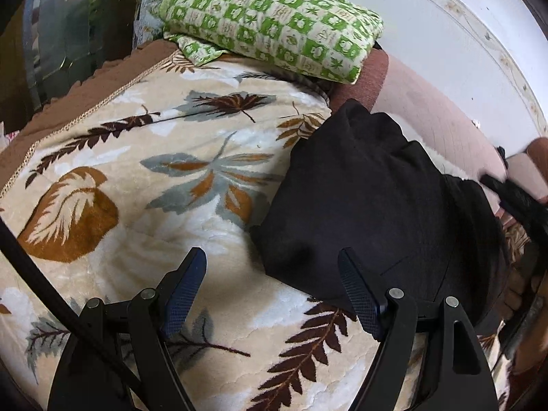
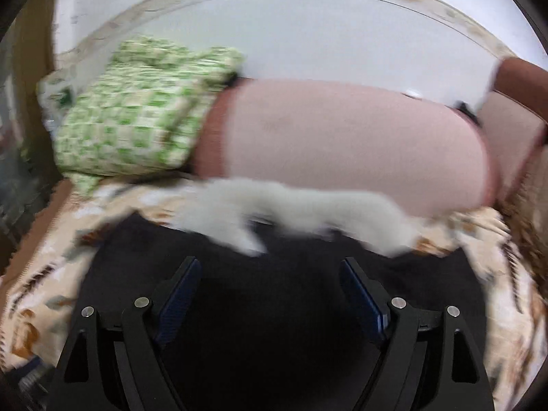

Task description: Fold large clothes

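Lying in a dark folded heap, the black garment (image 1: 359, 198) rested on the leaf-patterned blanket (image 1: 137, 178) that covered the sofa seat, toward the right of the left wrist view and close to the pink backrest cushion (image 1: 441, 126). A strip of white fleecy lining (image 2: 294, 205) showed along its far edge in the right wrist view, though that picture was smeared by motion and finer detail could not be made out.

The left gripper (image 1: 272, 291) hung just above the near edge of the garment with its fingers spread wide and nothing between them; the right-hand finger overlapped the black cloth in the picture, the left-hand one stood over bare blanket. Whether either pad touched the fabric could not be told.

The right gripper (image 2: 270, 294) was likewise spread wide, poised over the middle of the dark cloth and holding nothing.

Farther back, a green-and-cream checked cushion (image 1: 274, 24) sat at the far end of the blanket, against the backrest. A pale wall (image 2: 291, 27) with a patterned border rose behind the sofa.
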Available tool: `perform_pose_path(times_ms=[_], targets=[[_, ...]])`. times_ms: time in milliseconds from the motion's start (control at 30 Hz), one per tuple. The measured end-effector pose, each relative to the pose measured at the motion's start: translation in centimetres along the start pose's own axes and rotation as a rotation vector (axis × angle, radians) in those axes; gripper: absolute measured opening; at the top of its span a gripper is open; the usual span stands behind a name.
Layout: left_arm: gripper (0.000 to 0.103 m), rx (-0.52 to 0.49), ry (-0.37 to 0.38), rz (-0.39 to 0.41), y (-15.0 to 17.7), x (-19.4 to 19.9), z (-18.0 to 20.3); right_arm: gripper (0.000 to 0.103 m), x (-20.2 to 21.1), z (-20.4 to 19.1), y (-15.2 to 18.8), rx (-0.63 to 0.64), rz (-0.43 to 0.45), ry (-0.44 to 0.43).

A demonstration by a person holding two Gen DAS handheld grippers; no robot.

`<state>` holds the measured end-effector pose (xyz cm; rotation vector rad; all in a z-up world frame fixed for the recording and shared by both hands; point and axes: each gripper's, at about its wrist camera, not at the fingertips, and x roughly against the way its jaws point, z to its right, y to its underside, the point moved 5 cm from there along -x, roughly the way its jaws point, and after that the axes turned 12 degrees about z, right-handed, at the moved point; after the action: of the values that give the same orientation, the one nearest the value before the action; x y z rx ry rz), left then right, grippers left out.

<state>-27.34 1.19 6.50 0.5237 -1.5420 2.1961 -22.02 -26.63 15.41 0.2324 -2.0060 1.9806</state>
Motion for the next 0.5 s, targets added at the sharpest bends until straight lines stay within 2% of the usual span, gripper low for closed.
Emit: perform_pose_path(times_ms=[133, 167, 200, 267, 333, 400, 500], targets=[[0.078, -0.020, -0.006, -0.019, 0.5, -0.6, 0.3, 0.078, -1.3, 9.7, 3.1, -0.102, -0.067, 0.166], [0.078, -0.020, -0.007, -0.022, 0.6, -0.7, 0.3, 0.073, -1.7, 11.9, 3.9, -0.136, -0.087, 0.228], [0.078, -0.020, -0.010, -0.024, 0.6, -0.9, 0.2, 0.072, -2.4, 14.9, 5.1, -0.195, -0.112, 0.297], [0.078, -0.025, -0.021, -0.024, 0.5, -1.2, 0.2, 0.072, -2.9, 19.2, 6.8, -0.352, -0.130, 0.333], [0.078, -0.026, -0.024, -0.029, 0.5, -1.5, 0.1, 0.072, -3.2, 21.9, 8.2, -0.452, -0.138, 0.373], [0.078, -0.028, -0.025, -0.034, 0.5, -1.7, 0.1, 0.074, -3.9, 23.1, 8.8, -0.468, -0.156, 0.415], [0.078, -0.036, -0.027, -0.030, 0.4, -1.5, 0.2, 0.077, -4.6, 22.9, 8.8, -0.454, -0.195, 0.413]])
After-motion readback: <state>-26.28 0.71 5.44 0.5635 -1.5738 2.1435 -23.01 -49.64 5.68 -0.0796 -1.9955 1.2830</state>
